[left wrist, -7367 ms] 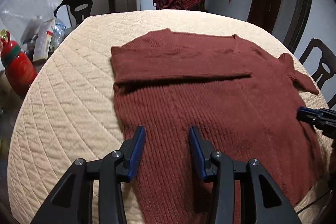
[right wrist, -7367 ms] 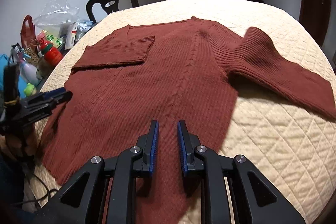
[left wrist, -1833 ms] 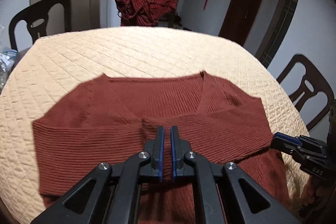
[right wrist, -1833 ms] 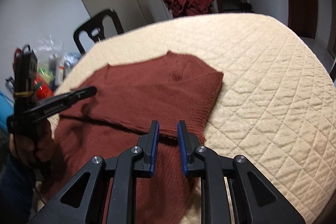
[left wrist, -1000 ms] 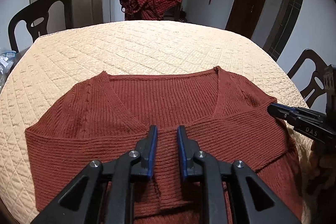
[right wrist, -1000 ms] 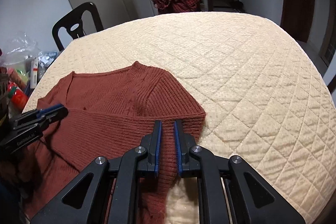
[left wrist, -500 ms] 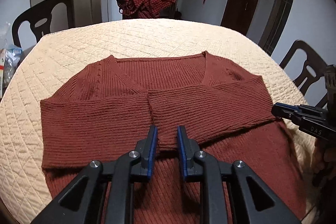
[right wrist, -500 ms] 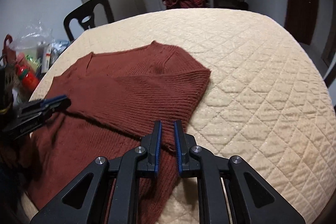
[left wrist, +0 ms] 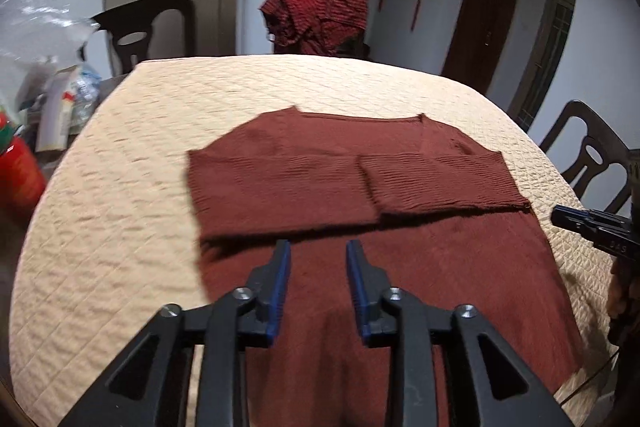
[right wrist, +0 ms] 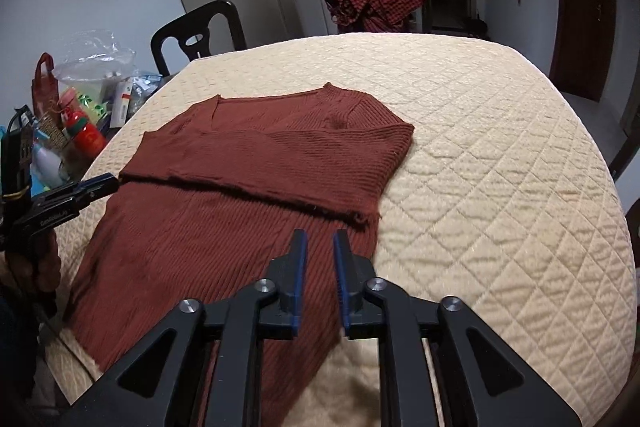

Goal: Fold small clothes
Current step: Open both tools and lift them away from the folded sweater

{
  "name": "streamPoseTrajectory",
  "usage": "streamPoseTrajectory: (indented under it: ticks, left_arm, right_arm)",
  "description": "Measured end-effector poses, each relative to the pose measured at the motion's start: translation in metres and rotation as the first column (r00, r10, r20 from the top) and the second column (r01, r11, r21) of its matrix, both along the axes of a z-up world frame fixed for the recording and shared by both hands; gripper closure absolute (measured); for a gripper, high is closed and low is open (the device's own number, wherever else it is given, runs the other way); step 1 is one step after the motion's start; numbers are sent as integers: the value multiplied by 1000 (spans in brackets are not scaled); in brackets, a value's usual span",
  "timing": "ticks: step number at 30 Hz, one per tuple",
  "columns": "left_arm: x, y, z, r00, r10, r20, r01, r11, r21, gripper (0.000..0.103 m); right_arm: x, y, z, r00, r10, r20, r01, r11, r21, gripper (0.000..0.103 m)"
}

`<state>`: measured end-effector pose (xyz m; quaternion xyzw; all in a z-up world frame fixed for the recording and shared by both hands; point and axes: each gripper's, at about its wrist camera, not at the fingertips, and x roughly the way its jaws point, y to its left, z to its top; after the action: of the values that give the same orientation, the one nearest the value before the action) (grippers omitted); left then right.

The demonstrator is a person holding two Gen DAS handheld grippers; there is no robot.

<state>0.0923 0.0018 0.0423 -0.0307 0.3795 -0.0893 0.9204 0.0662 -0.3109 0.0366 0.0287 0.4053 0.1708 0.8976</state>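
A rust-red knit sweater [left wrist: 400,259] lies flat on the quilted table, both sleeves folded across its chest; it also shows in the right wrist view [right wrist: 224,219]. My left gripper [left wrist: 316,247] hovers open and empty over the sweater's lower body, near its left side. My right gripper [right wrist: 320,239] hovers over the sweater's right edge, just below the folded sleeve cuff, its jaws slightly apart and empty. Each gripper appears in the other's view: the right one in the left wrist view [left wrist: 576,221], the left one in the right wrist view [right wrist: 92,187].
The round table wears a cream quilted cover [right wrist: 500,155]. A red checked garment [left wrist: 316,15] hangs on a far chair. Dark chairs stand at the far left [left wrist: 148,27] and at the right [left wrist: 592,155]. Bottles, bags and clutter [right wrist: 84,107] crowd the left side.
Both grippers have pulled back toward the sweater's hem. The left jaws have opened wider. The sleeves stay folded across the chest.
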Motion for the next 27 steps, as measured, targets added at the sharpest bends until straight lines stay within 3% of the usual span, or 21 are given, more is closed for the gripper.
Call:
streamPoseTrajectory:
  ticks: [7,13,17,27]
  left_arm:
    - [-32,21,-15,998,53,-23,-53,999,-5,70]
    - [-56,22,-27,998,32,-46,-33,999,-5,70]
    - [-63,20,-28,998,28,-52,-28,1000,-1,70]
    - [-82,18,-27,996,59,-64,-58,998,17,69]
  right_arm:
    - [-29,5,-6,999,26,-20,-26,1000,-9,84]
    - [-50,11,-11,998,55,-17,-55,998,0,84]
    - [-55,19,-26,994,87,-62,-89,996,-23,84]
    - [-73,11,-25,997,40,-65,-42,998,-37,84]
